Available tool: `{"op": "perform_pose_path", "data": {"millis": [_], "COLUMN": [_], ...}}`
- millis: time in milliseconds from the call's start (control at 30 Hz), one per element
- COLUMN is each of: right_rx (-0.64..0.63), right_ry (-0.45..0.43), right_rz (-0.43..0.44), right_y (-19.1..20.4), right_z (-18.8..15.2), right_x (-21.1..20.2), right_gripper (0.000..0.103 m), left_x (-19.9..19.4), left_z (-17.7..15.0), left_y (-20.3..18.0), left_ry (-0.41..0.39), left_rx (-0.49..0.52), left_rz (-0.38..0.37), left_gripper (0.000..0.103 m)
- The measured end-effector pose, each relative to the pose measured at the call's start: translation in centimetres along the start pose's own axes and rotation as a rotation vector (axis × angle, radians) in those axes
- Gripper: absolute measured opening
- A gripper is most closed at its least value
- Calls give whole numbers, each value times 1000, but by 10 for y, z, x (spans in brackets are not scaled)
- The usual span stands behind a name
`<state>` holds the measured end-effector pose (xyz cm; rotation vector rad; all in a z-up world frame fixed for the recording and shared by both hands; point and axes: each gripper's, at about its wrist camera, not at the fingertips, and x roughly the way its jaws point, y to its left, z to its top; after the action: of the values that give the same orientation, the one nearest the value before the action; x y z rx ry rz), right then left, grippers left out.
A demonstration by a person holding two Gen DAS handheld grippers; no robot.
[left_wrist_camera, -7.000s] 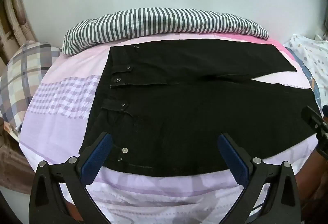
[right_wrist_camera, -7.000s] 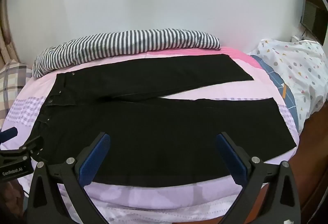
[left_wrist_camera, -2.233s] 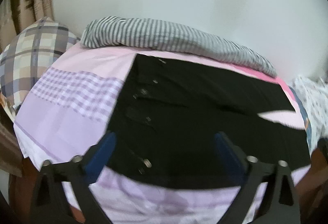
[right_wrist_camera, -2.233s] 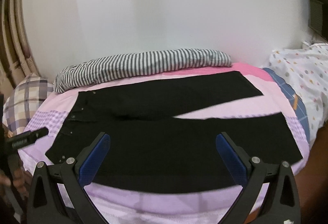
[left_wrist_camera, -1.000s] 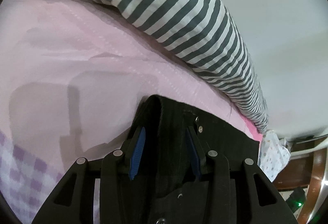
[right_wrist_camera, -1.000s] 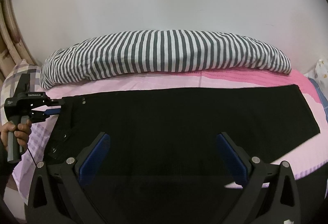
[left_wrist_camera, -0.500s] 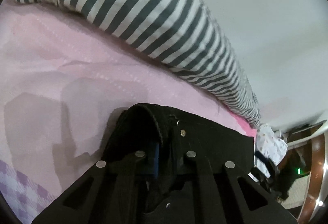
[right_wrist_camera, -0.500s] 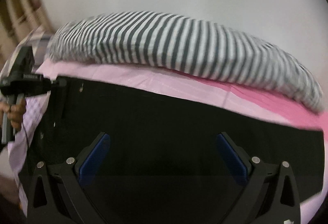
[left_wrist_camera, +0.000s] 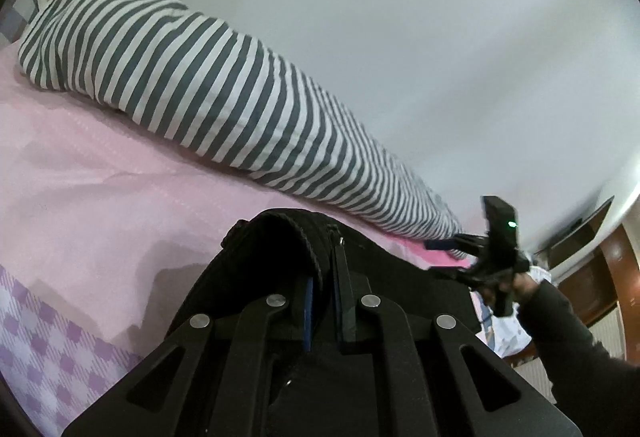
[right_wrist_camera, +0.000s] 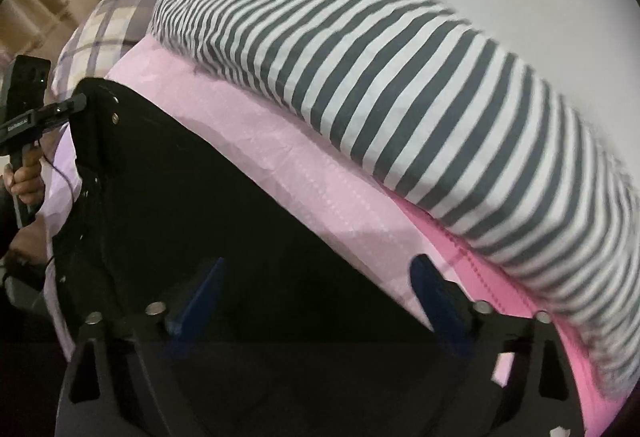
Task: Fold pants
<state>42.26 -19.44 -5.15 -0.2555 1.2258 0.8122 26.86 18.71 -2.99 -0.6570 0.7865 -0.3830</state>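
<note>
**Left gripper pinches the waistband of black pants on a bed; right gripper hangs wide over a pant leg**

The black pants (right_wrist_camera: 208, 237) lie spread on a bed covered with a pink sheet (left_wrist_camera: 88, 197), which turns to a lilac check (left_wrist_camera: 48, 349) at the near left corner in the left wrist view. Along the far side of the bed, against a pale wall (left_wrist_camera: 400, 37), lies a long bolster in a grey-and-white striped cover (right_wrist_camera: 400, 97). A plaid pillow (right_wrist_camera: 104, 21) sits at the head end.

The left gripper (left_wrist_camera: 325, 277) has its jaws pressed together on the far corner of the waistband (left_wrist_camera: 296, 233), and the pinched cloth arches up off the sheet. From the right wrist view, the same gripper (right_wrist_camera: 76, 105) reaches in from the left edge, held by a hand (right_wrist_camera: 24, 173), and meets the waistband corner near two metal rivets.

The right gripper (right_wrist_camera: 316, 277) points steeply down at the far edge of the pant leg — its blue pads (right_wrist_camera: 432, 289) stand well apart, one over black cloth and one over the pink sheet. The jaws have just been closing, yet neither pad presses on the fabric. In the left wrist view, this gripper (left_wrist_camera: 444, 257) shows at the right, gripped by a hand (left_wrist_camera: 520, 283) in a dark sleeve (left_wrist_camera: 580, 357).
</note>
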Motion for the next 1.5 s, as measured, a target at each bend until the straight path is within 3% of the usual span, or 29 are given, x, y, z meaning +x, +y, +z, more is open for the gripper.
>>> {"op": "perform_pose_path", "data": {"millis": [167,233,433,600,700,800,1133,1333,1500], "right_rx": [-70,-78,-62,2,19,-21,37,86,159], "right_ry": [114,147,224,227,187,139,-73,-124,-141], "right_rz": [101,167,158,127,88,-5,-328,-430,-441], "right_y": [-12,-17,-44,-70,-71,-49,35,82,113], "right_z": [11,13,-7,-32,-40,-44,-91,-139,-181], "right_x": [26,33,36,23,13,3,-60,-88,-94], "right_gripper": [75,69,61,32,24,12,8,7,6], "left_x": [-14,-18,-23,-20,-19,-19,-35,-63,-86], "left_z": [-5,-6,-4,-4,-6,-6,-15,-35,-64], "left_y": [-9,-11,-14,-14,-17,-20,-46,-61,-77], "left_ry": [-39,-46,-47,-39,-34,-26,-20,-24,7], "left_rx": [11,6,12,15,22,48,182,251,334], "left_rz": [-31,-25,1,30,52,96,197,222,236], "left_gripper": [7,7,7,7,7,7,7,7,7]}}
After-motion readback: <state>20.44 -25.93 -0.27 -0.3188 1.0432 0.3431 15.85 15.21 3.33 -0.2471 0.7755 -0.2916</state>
